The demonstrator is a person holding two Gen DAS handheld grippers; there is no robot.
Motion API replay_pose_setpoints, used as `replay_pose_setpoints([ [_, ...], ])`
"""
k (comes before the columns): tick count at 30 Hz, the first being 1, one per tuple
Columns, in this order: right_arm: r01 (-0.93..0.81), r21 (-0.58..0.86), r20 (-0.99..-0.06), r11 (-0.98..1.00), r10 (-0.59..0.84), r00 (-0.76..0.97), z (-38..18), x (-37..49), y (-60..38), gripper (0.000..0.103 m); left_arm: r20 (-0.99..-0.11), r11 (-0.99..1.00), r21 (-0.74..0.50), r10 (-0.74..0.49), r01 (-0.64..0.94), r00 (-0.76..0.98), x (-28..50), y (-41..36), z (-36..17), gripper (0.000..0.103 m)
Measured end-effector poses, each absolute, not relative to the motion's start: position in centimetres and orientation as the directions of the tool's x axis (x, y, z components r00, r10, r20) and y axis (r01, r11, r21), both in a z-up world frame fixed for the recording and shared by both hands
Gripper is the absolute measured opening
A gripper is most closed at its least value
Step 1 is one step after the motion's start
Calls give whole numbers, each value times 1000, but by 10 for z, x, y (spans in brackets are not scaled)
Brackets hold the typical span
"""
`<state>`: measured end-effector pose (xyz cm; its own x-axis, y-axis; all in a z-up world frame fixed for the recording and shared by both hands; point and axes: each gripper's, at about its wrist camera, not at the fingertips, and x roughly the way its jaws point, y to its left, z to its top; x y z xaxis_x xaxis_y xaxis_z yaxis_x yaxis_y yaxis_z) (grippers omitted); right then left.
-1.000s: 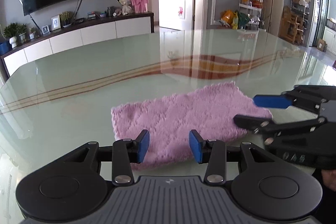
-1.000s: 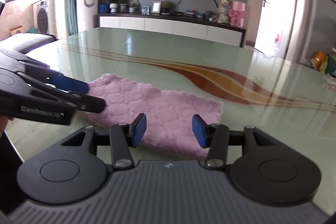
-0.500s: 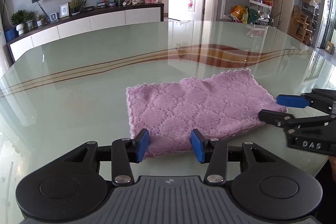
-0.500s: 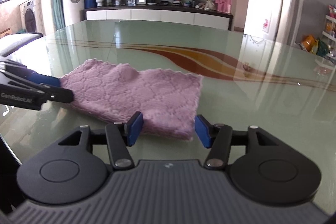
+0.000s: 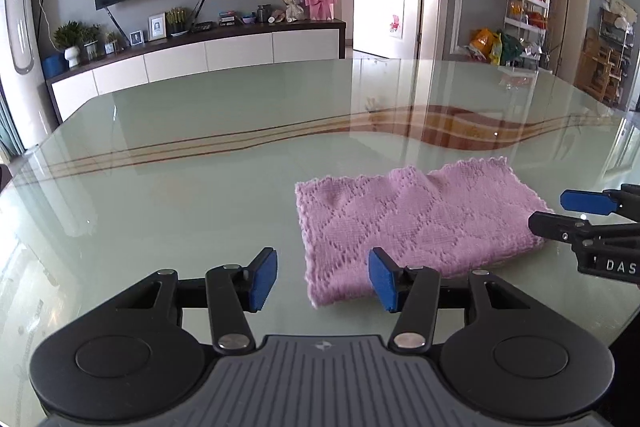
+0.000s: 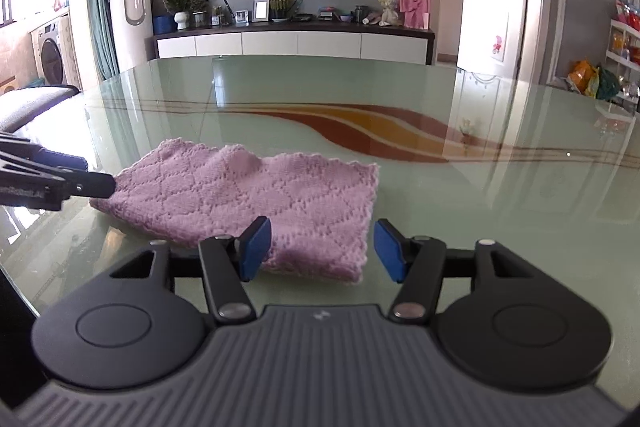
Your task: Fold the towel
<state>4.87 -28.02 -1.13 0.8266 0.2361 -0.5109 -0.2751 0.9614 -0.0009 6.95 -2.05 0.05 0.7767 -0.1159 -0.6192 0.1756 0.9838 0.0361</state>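
Nearest the lens in my left-wrist view, the left gripper has its blue pads spread wide with nothing between them; the near-left corner of the pink towel shows in the gap beyond the tips, and I cannot tell whether the pads touch it. In the right-wrist view the right gripper is likewise released and holding nothing, the towel's near-right corner sitting in the gap just beyond its pads. The towel lies in the lower middle of both frames on the glass table, close to its near edge, as a neat oblong that already looks doubled — a second layer peeks out along the near hem in the right view — with a soft ridge across its far half. That would fit a fold just laid down, or a doubled cloth waiting for another fold; I cannot say which. The risks I see: the glass is slick, so any pad that nudges or pinches only the top layer would likely drag the cloth or peel the layers apart, and the ridge could set as a crooked crease if pressed flat. The table edge is near, so a pull toward me might slide the towel off. Both grippers are level and low, pointing forward across the table, each at one near corner, and each one's fingers show at the far side edge of the other's frame.
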Motion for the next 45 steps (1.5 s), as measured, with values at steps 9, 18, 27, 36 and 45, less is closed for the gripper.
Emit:
replay_pose_setpoints([
  [9,-199,-8,-541,980,163,825,-20,50,-301,60,-650,987,68,-68,147,757,72,-14,-10,59],
  [18,-158,-8,-540,987,128,832,-22,44,-312,60,-641,991,72,-40,111,767,65,-6,-13,66],
  [27,-130,10,-547,992,114,829,-22,45,-321,62,-649,996,57,-11,63,761,61,7,-11,67],
  [36,-82,21,-516,996,81,853,-12,46,-328,62,-655,999,51,25,11,755,57,24,-4,64],
  [45,-144,4,-505,990,126,854,-2,65,-321,62,-585,992,41,-74,121,808,83,-5,28,65],
])
